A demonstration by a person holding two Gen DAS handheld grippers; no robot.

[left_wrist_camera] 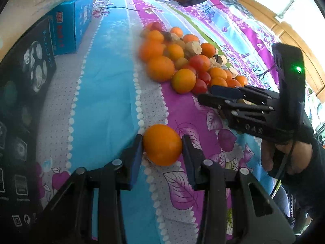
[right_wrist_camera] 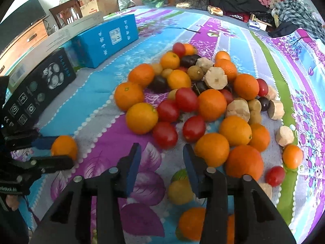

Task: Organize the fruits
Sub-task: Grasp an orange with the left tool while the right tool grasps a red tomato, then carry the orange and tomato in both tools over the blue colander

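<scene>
Left gripper (left_wrist_camera: 162,144) has an orange (left_wrist_camera: 162,144) pinched between its blue pads, both pads touching the peel, the fruit sitting low over the floral bedsheet (left_wrist_camera: 105,105), well apart from the main heap. From the right wrist view that same orange shows at nine o'clock, clamped in the other tool. The fruit pile (right_wrist_camera: 203,101) sprawls from the centre out to three o'clock: oranges, red cherry tomatoes (right_wrist_camera: 186,99), dark plums (right_wrist_camera: 190,60), small tan longans and pale cut chunks that I cannot name for certain. Right gripper (right_wrist_camera: 162,158) hovers at six o'clock just short of the pile, jaws part-way apart with nothing but purple leaf print between them; a yellowish fruit (right_wrist_camera: 180,191) lies just beside its right finger. Blue box (right_wrist_camera: 107,40) and black box (right_wrist_camera: 38,89) sit at ten and nine o'clock, away from the action. Now the risks: the pile is loose and round, so a finger nudging one orange near four o'clock could set its neighbours rolling across the sheet. The tomatoes are soft, and a hard squeeze could burst one. And the held orange is gripped across its curve, so a tilt could let it slip.
</scene>
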